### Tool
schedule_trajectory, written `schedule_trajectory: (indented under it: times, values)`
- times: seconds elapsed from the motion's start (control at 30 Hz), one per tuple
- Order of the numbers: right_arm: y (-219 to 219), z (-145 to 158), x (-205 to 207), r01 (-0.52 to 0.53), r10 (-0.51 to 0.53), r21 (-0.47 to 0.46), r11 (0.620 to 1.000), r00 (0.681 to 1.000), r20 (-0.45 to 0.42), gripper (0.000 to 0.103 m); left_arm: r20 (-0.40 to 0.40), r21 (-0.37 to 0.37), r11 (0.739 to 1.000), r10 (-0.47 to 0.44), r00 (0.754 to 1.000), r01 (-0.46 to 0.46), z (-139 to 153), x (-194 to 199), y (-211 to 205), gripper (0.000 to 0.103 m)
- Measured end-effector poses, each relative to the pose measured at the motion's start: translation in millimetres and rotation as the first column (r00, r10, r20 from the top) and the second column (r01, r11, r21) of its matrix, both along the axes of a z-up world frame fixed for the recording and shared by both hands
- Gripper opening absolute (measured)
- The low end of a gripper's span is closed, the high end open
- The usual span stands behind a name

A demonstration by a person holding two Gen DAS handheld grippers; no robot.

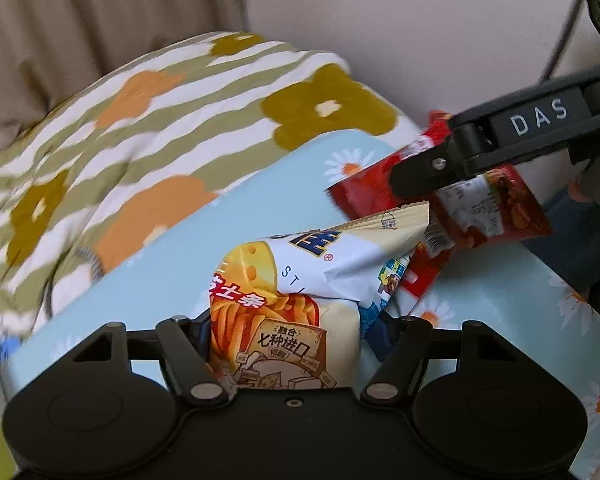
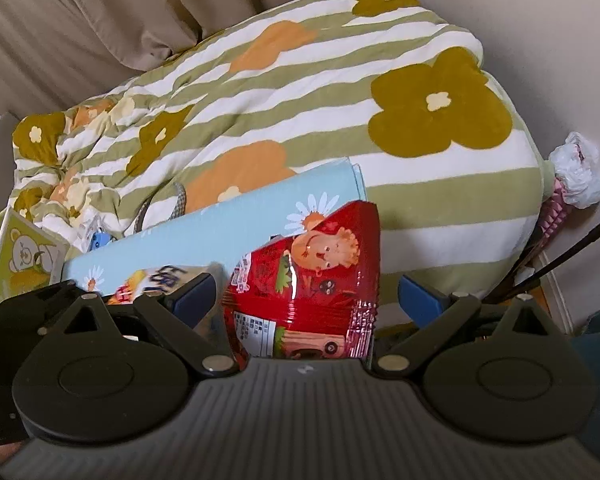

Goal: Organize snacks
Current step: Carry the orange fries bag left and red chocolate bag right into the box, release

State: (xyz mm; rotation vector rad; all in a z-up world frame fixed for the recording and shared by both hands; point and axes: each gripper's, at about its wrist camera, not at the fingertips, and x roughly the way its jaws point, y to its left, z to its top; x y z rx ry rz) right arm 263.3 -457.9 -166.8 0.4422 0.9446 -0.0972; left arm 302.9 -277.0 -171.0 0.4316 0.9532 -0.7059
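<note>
My left gripper is shut on a white and yellow cheese-stick snack bag, held above the light blue daisy-print surface. My right gripper holds a red snack bag with a cartoon face between its blue pads; the jaws stand wide around it. In the left wrist view the right gripper comes in from the right, gripping the red bag just above and behind the cheese-stick bag. The cheese-stick bag also shows at the left of the right wrist view.
A green-striped floral quilt is piled behind the blue surface. A beige curtain and a wall stand behind it. A bear-print box sits at the left, a white plastic bag at the right.
</note>
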Motion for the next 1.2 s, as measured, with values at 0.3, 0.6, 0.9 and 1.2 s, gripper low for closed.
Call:
schedule_trajectory:
  times: [0.3, 0.6, 0.9, 1.2]
  values:
    - [9, -6, 6, -0.040, 0.040, -0.007, 0.999, 0.999, -0.002, 0.098, -0.001, -0.046, 0.983, 0.176, 0.984, -0.176, 19, -15, 40, 0.073]
    - [23, 10, -5, -0.075, 0.076, -0.040, 0.996, 0.997, 0.023, 0.069, 0.021, -0.100, 0.960, 0.267, 0.964, -0.263, 49, -40, 65, 0.073]
    - [64, 74, -25, -0.136, 0.142, -0.053, 0.989, 0.981, 0.131, 0.069, 0.062, -0.184, 0.906, 0.397, 0.916, -0.381, 116, -71, 108, 0.073]
    - [153, 143, -39, -0.249, 0.255, -0.054, 0.967, 0.933, 0.254, 0.069, 0.127, -0.259, 0.832, 0.533, 0.837, -0.491, 185, -95, 190, 0.073]
